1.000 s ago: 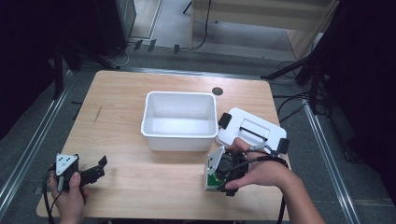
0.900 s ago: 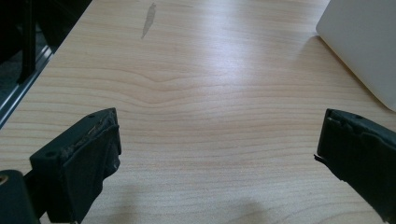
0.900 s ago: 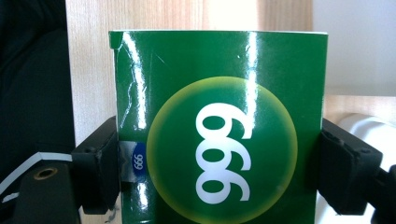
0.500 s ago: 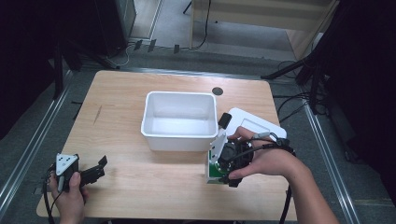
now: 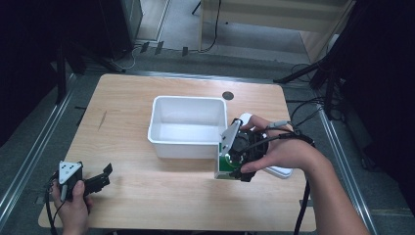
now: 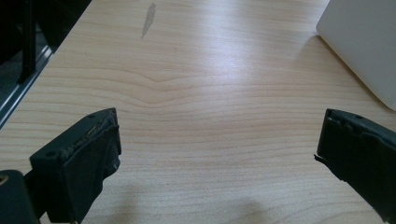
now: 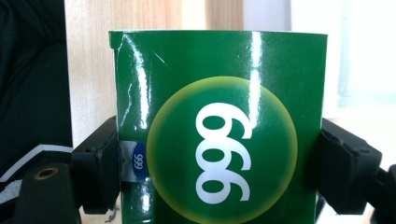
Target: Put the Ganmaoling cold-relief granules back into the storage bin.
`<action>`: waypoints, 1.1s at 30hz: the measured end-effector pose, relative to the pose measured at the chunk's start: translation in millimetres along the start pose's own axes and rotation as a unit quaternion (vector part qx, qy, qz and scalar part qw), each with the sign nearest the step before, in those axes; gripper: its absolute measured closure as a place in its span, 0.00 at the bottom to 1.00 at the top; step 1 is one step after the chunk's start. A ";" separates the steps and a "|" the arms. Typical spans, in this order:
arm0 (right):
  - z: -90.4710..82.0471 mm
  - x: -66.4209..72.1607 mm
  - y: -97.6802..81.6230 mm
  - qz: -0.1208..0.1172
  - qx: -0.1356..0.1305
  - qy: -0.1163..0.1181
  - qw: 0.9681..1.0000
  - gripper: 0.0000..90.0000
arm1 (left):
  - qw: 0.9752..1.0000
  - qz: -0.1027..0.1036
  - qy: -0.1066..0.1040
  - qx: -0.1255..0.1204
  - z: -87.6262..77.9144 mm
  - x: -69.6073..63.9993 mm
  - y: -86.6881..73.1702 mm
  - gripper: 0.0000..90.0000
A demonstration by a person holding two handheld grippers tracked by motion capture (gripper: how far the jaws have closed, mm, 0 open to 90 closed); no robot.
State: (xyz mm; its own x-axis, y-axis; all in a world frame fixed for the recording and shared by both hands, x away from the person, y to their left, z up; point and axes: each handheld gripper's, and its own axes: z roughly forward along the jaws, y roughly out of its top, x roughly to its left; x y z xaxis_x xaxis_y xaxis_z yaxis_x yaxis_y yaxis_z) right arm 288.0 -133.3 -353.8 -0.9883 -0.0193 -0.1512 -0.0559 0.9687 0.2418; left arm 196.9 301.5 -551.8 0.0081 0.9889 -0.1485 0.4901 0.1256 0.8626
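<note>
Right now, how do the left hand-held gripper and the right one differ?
The left hand-held gripper is open with nothing between its jaws; the right hand-held gripper is shut on a green box. The left sits low near the table's front edge; the right is beside the white bin. Both have black jaws.

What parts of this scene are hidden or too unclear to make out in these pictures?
- Green box, right gripper view: its bottom is cut off by the lower edge; the rest of the table is hidden behind it.
- Right gripper, high view: the hand covers its jaws.
- White bin, left gripper view: only a corner shows.
- White object, high view: mostly under the hand.
</note>
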 end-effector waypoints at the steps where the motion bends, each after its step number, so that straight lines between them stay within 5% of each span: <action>1: -2.5 -1.5 1.1 0.000 0.001 -0.002 1.000 0.18 | 1.000 0.000 0.000 0.000 0.0 0.0 0.0 0.00; 15: -26.3 -30.7 18.4 0.004 -0.014 -0.020 1.000 0.18 | 1.000 0.001 -0.001 -0.001 -0.3 -0.1 -0.1 0.00; 33: -29.0 -68.4 37.3 0.001 -0.017 -0.037 0.999 0.18 | 1.000 0.001 -0.003 -0.002 -0.5 0.1 -0.3 0.00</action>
State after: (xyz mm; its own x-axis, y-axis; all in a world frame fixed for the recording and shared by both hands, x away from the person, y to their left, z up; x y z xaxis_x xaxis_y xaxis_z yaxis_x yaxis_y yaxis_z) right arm 349.4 -103.0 -306.6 -0.9755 0.0018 -0.2201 -0.0601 0.9598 0.2741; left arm 196.3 301.6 -551.8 0.0138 0.9886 -0.1499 0.4862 0.1244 0.8650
